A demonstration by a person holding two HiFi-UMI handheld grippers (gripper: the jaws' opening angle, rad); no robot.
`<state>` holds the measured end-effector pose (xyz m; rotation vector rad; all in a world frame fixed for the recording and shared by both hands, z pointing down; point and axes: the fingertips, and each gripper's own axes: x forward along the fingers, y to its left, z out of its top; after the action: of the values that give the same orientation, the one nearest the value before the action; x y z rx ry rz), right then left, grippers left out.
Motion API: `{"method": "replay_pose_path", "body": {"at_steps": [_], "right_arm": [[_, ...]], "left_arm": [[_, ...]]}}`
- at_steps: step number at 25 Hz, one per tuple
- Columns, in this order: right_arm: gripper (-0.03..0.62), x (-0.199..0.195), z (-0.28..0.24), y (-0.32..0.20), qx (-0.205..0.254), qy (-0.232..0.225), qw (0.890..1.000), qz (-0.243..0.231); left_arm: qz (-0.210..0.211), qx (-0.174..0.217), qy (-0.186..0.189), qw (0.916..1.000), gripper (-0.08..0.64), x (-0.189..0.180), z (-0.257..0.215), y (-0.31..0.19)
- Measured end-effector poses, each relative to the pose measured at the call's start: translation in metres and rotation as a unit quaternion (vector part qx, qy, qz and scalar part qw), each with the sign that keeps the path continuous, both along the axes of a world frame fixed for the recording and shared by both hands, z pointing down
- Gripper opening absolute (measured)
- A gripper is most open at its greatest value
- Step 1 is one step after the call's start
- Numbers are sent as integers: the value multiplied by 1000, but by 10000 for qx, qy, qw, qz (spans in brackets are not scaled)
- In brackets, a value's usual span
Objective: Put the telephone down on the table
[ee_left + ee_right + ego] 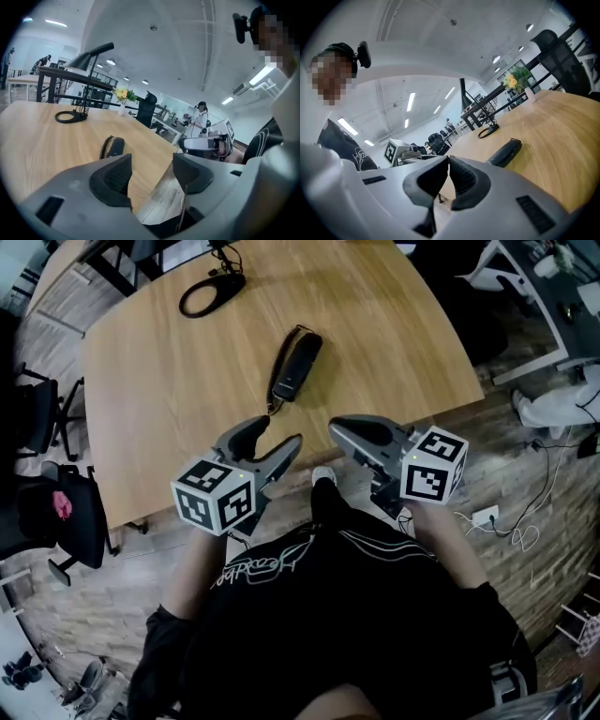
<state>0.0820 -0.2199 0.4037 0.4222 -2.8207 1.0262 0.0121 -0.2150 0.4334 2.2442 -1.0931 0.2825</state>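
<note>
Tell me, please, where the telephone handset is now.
In the head view the telephone handset lies flat on the wooden table, just ahead of the left gripper, untouched, with the ring-shaped lamp base farther off to its left.

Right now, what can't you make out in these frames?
- Phone face: too dark and small in every view to tell which side is up.
- Cord near end: head view, too thin to follow close to the left gripper.
- Floor under the table: hidden by its top in every view.
</note>
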Motion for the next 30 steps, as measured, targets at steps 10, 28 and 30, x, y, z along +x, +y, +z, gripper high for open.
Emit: {"method": "replay_pose_path", "body": {"at_steps": [10, 28, 30], "right_arm": [[41, -4, -58, 110, 616, -139, 9979, -122], [38, -10, -76, 159, 589, -532, 9964, 294], [38, -13, -73, 164, 573, -487, 9968, 255]], "left_arm": [[186, 699, 1258, 9894, 12, 5, -82, 101], [691, 1228, 1889, 9718, 8, 0, -114, 172], [546, 1216, 1849, 9737, 8, -5, -109, 172]]}}
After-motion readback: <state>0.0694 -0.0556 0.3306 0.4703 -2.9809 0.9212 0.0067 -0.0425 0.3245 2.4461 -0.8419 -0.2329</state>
